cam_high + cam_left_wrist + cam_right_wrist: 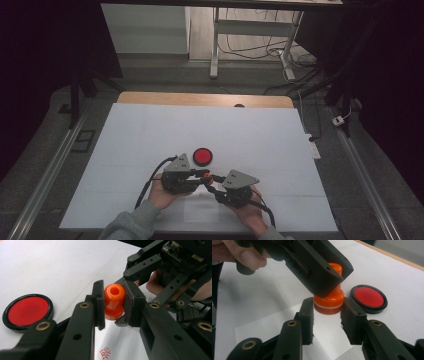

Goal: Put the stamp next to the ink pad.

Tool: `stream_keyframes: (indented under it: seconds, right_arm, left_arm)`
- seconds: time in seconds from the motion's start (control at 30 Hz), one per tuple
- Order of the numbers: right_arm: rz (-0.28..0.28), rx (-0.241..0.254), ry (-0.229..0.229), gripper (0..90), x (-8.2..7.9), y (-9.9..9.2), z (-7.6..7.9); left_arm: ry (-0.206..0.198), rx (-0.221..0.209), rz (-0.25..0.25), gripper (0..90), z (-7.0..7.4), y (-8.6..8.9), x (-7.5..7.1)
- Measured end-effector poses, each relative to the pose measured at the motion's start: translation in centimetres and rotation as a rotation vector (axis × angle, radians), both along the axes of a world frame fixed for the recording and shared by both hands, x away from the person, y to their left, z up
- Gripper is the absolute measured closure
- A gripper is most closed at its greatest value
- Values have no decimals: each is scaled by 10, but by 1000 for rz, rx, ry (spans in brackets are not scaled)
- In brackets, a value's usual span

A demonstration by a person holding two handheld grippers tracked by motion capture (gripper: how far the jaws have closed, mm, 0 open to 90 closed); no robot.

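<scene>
One sign here: a red stamped seal mark (104,353) on the white paper sheet (120,340), its characters too small and cut off to read.

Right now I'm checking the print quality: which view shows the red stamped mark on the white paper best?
The left gripper view: the red stamped mark lies on the white paper below the orange plastic stamp, partly cut off at the bottom edge. In the high view it is a faint smudge; the right gripper view doesn't reveal it.
</scene>
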State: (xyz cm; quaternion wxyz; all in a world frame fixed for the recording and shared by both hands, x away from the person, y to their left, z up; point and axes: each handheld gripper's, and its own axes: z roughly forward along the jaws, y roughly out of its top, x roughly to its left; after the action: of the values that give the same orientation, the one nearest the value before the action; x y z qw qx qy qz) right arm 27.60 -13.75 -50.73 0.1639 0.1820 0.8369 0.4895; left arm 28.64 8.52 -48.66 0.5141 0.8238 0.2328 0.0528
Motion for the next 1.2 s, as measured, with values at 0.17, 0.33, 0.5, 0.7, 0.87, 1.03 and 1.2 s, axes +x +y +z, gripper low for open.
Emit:
stream_keyframes:
  seconds: [0.17,0.33,0.5,0.7,0.87,1.03,1.2]
  right_arm:
    - [0,0,3,571,0,1,-1]
    - [-5,-1,12,541,2,-2,-1]
    - [-27,0,27,498,4,-11,-2]
    - [-76,9,38,472,8,-32,-1]
    - [-117,6,42,470,10,-53,0]
    - [-153,0,47,470,10,-73,0]
    - [-187,-9,48,467,10,-90,0]
  left_arm:
    - [3,-11,7,725,1,3,1]
    - [3,-12,9,725,2,5,1]
    - [-3,-19,16,725,5,9,2]
    - [-10,-25,24,725,9,14,2]
    - [-10,-29,31,725,11,17,3]
    - [-12,-29,43,725,13,21,4]
    - [-17,-18,53,725,14,23,4]
